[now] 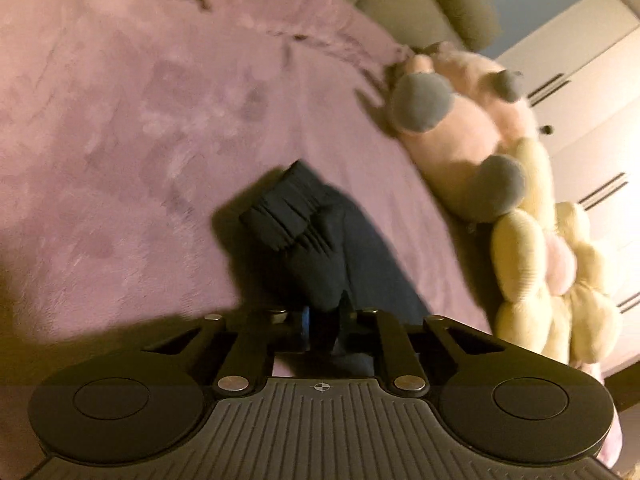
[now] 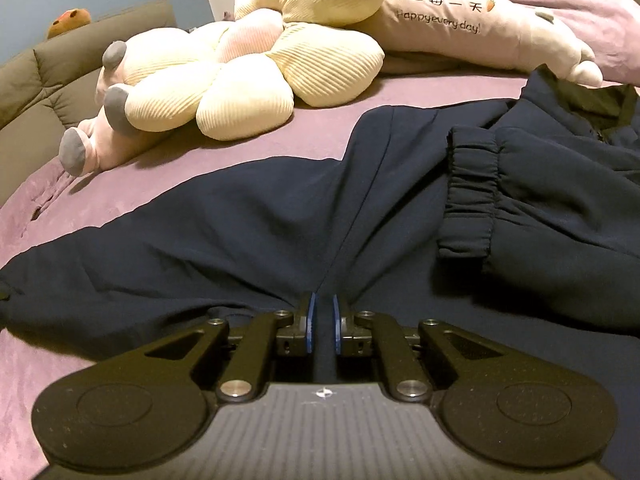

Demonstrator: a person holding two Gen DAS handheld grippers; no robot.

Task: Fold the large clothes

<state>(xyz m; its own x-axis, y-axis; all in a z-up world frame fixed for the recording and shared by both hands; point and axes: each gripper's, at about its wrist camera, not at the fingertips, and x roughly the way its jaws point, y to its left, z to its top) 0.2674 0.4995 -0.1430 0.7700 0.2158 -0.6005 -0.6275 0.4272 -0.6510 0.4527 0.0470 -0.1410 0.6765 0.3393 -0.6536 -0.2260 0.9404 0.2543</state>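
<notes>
The left gripper (image 1: 322, 320) is pinched tight on a fold of the big dark blue cloth jacket (image 1: 320, 248), whose stretchy ribbed cuff (image 1: 280, 216) sticks out just past it over the soft purple bed cover (image 1: 120, 120). The right gripper (image 2: 323, 320) is also squeezed shut on a ridge of the same jacket, which lies spread across the bed, near the yellow flower-shaped pillow (image 2: 248, 92) at the far side. To fold well, both should probably lift together and lay the cloth down flat, not pulling hard.
</notes>
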